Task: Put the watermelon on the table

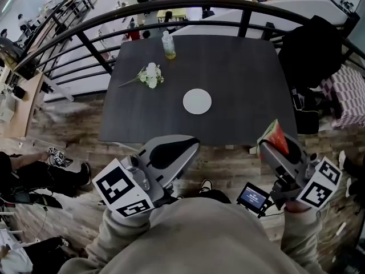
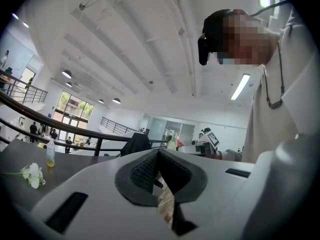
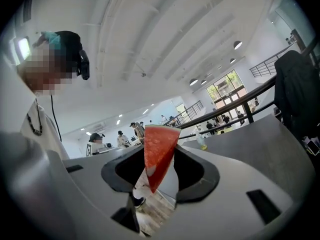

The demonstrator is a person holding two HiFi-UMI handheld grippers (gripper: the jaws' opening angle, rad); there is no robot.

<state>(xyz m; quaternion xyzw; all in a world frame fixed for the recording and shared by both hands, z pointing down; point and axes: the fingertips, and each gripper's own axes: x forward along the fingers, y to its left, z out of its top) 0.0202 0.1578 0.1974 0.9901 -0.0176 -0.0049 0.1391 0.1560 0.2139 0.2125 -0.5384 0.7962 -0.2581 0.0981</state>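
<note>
Holding the watermelon slice (image 1: 275,135) clamped at the worktop's (image 1: 239,73) near edge, 4 o'clock from the plate (image 1: 197,101), the right hand-held gripper (image 1: 271,141) is probably needing a reach toward 10 o'clock before letting go, while the left hand-held gripper (image 1: 193,145) is sitting pinched shut, empty.

No legible text, label or number anywhere

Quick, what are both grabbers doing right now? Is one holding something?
Left gripper: jaws together, nothing between them.
Right gripper: closed on the watermelon slice.
</note>
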